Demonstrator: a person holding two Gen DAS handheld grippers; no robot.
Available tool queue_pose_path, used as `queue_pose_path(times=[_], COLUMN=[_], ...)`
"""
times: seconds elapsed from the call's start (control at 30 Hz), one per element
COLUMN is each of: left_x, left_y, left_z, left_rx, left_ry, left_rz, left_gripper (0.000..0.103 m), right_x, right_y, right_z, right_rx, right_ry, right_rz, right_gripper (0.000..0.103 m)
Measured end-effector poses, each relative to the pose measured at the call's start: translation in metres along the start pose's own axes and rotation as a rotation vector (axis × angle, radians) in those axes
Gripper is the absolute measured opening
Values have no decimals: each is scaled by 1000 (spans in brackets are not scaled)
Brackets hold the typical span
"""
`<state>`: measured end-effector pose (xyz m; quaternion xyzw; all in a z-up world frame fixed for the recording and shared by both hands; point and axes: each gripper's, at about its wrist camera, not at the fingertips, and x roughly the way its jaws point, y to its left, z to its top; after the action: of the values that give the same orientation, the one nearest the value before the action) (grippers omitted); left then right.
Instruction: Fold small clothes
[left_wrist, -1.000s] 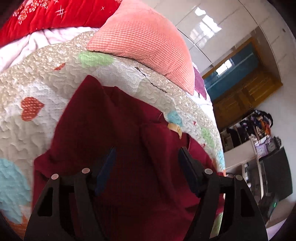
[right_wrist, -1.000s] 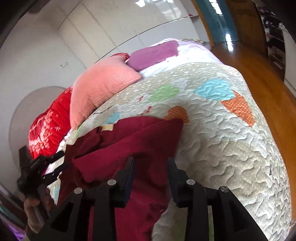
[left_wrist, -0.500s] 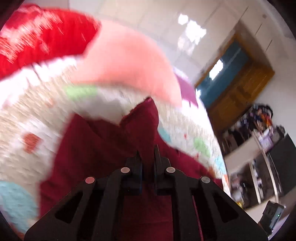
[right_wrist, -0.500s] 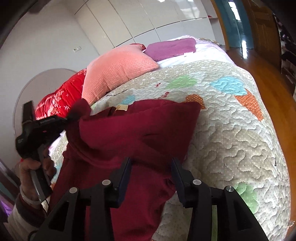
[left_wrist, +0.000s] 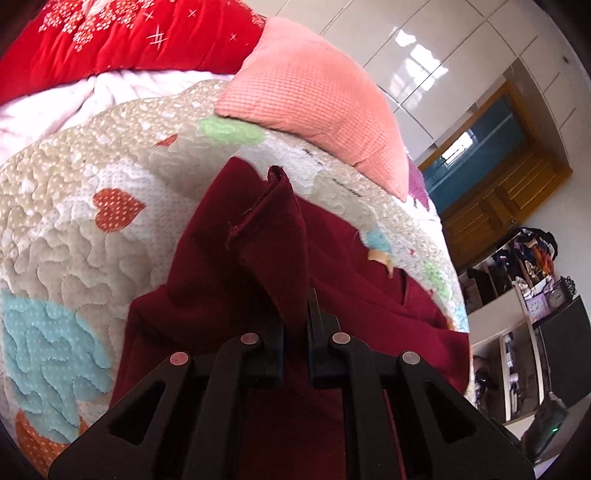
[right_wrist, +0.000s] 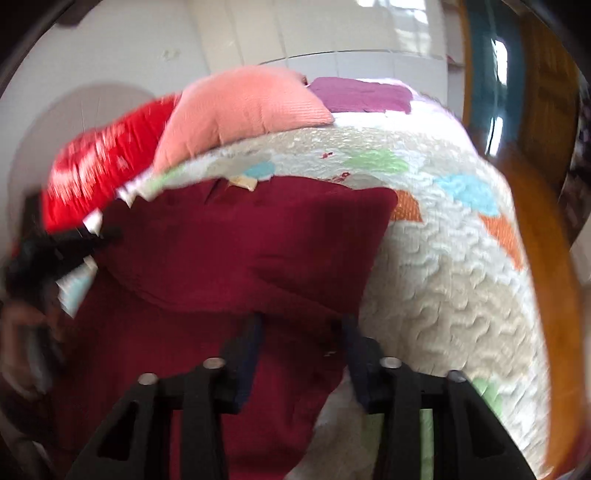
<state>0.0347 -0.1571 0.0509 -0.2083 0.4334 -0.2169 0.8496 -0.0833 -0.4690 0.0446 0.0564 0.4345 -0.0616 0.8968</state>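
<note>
A dark red garment (left_wrist: 236, 280) lies on the quilted bedspread (left_wrist: 74, 229). My left gripper (left_wrist: 295, 314) is shut on a fold of the dark red garment and lifts it into a peak. In the right wrist view the garment (right_wrist: 236, 251) is spread wide, one corner lying to the right. My right gripper (right_wrist: 301, 332) is open, its fingers either side of the cloth near the front edge. The left gripper (right_wrist: 74, 240) shows blurred at the far left of that view.
A pink cushion (left_wrist: 317, 99) and a red quilt (left_wrist: 110, 40) lie at the head of the bed. A purple cloth (right_wrist: 362, 94) lies behind the cushion. Wooden floor (right_wrist: 546, 258) runs along the right side of the bed. Shelves (left_wrist: 517, 295) stand beyond.
My left gripper closed on a fold of the garment and raised it. My right gripper stayed open and moved over the cloth; its view is now blurred by motion.
</note>
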Motion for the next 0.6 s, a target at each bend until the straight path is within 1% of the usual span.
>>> queue_pose_path(times=[0.03,0.07,0.13,0.17,0.23,0.27,0.3,0.33,0.37,0.4,0.43,0.47,0.5,0.53,0.57,0.6], left_x=[-2,-4,-7,-6,3,12,21,26,27,25,22,19,16,13,11,10], left_y=[-6,-12,-24,-27,-27,-23,-16,-10,-2,6,9,8,7,5,4,3], left_z=[2,4,4,2,-6,-10,-12,-14,-13,-10,-9,-6,-4,-2,-1,1], left_rx=[6,12,41,57,84,88,90,85,67,32,19,22,31,37,39,36], left_ry=[-5,-11,-26,-25,12,52,87,113,126,124,124,116,105,93,83,75], left_rz=[-12,-26,-69,-73,-27,7,35,56,42,-2,-9,3,13,17,17,15], left_gripper=[7,7,7,7,8,8,10,11,13,15,20,22,25,28,30,35], right_x=[-3,-10,-19,-18,-7,-4,-4,-8,-14,-21,-29,-34,-36,-31,-22,-7], right_y=[-5,-13,-30,-36,-41,-40,-39,-42,-48,-56,-67,-76,-82,-85,-86,-87], right_z=[2,2,-1,-6,-21,-28,-35,-37,-37,-34,-28,-23,-16,-8,2,13], right_rx=[11,41,94,109,117,102,85,92,119,166,226,280,348,387,411,437], right_ry=[-19,-42,-67,-52,20,54,76,77,68,42,-7,-52,-94,-108,-101,-80], right_rz=[-10,-7,-37,-44,-32,-20,8,39,71,98,123,138,137,136,140,150], right_gripper=[7,7,7,7,7,6,6,6,6,9,19,29,53,65,65,65])
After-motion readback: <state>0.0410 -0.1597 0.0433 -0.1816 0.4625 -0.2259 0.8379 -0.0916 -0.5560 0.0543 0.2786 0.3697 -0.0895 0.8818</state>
